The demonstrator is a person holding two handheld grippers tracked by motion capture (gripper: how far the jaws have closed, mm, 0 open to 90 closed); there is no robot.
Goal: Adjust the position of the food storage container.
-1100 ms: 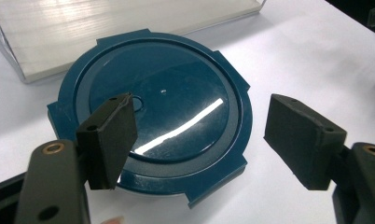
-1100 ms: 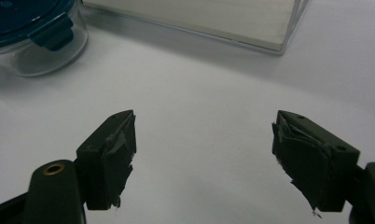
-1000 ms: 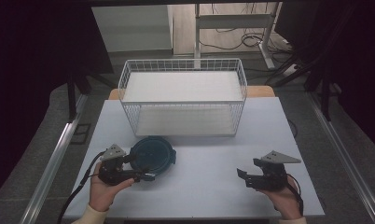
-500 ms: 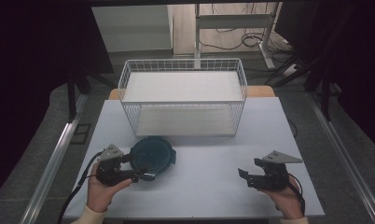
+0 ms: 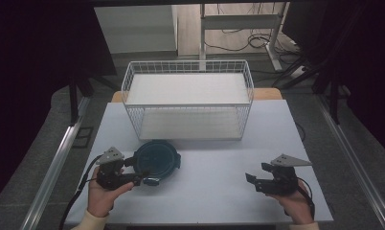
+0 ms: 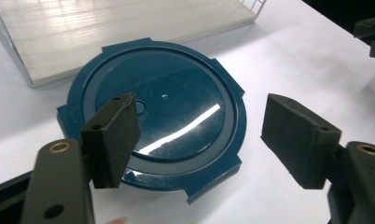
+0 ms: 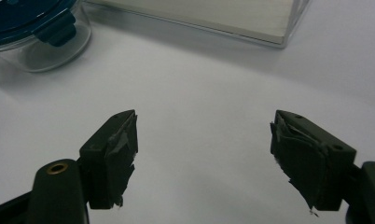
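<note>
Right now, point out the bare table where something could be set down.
The widest free patch lies between the teal-lidded container and the right gripper, in front of the wire basket. Narrower strips of white table run along either side of the basket. It is crowded at front left, where the left gripper holds its open fingers around the container.

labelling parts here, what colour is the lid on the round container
Dark teal blue, glossy; the lid shows best in the left gripper view.

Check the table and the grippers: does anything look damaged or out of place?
The right hand-held gripper has torn, ragged padding on both fingers, frayed at the edges. The blue-lidded container sits flat and closed; the wire basket stands square.
</note>
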